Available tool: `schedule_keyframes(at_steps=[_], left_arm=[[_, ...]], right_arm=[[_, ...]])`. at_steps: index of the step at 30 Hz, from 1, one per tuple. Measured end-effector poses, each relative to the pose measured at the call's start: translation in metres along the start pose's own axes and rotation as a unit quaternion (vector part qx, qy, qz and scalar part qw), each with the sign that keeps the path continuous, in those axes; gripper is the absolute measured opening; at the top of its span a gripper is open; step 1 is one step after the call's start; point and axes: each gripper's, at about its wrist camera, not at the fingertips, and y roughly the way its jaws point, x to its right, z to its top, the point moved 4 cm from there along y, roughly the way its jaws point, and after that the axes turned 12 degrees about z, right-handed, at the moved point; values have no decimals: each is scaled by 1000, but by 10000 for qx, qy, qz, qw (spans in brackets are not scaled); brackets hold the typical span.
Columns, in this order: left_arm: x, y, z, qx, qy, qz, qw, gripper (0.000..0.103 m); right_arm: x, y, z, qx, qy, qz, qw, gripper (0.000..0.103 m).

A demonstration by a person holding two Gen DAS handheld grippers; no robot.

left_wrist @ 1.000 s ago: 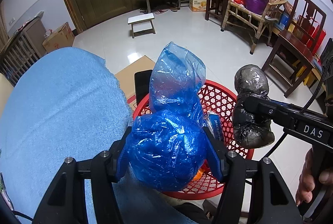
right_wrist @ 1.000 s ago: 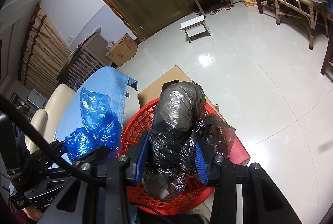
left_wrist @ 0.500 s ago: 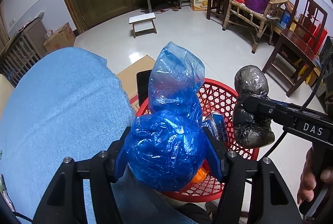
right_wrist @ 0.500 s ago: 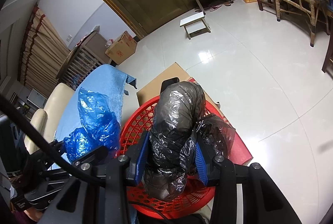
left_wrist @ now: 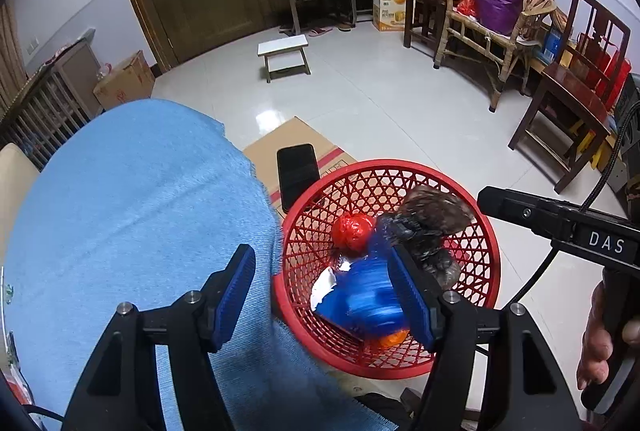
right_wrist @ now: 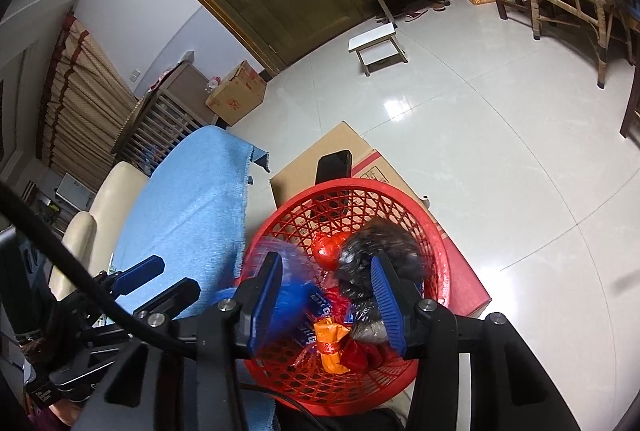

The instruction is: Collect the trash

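Observation:
A red mesh basket [left_wrist: 493, 243] [right_wrist: 437, 231] sits below both grippers. My left gripper [left_wrist: 324, 295] [right_wrist: 160, 283] hangs over its left rim, jaws opening, nothing pressed between the pads. A blue plastic bag [left_wrist: 360, 301] [right_wrist: 294, 297] shows blurred inside the basket beneath it. My right gripper [right_wrist: 326, 297] is above the basket's middle, jaws opening too. A black plastic bag [right_wrist: 380, 247] [left_wrist: 426, 227], also blurred, lies loose in the basket behind its right finger. A red ball of wrapping [left_wrist: 354, 231] [right_wrist: 330, 251] and an orange wrapper [right_wrist: 330, 345] lie in there as well.
A blue cloth [left_wrist: 132, 223] covers the surface left of the basket. Behind the basket stands a cardboard box [left_wrist: 296, 135] with a black phone [left_wrist: 298, 171] on it. A hand [left_wrist: 600, 343] holds the right gripper's handle. Farther off are a small stool [left_wrist: 284, 55], chairs and tiled floor.
Both grippers have opened. The blue bag has dropped out of the left one and the black bag out of the right one, down into the red basket.

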Motion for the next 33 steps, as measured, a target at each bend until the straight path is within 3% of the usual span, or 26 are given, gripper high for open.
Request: schedule_keyframes(at_steps=[17, 33], left_arm=[[-23, -69, -9, 650, -48, 522, 9965, 73], [-48, -135, -34, 1016, -450, 1107, 9876, 74]], right_arm=[[-45, -40, -5, 267, -443, 234, 9984, 50], [-100, -84, -31, 463, -980, 495, 9929, 52]])
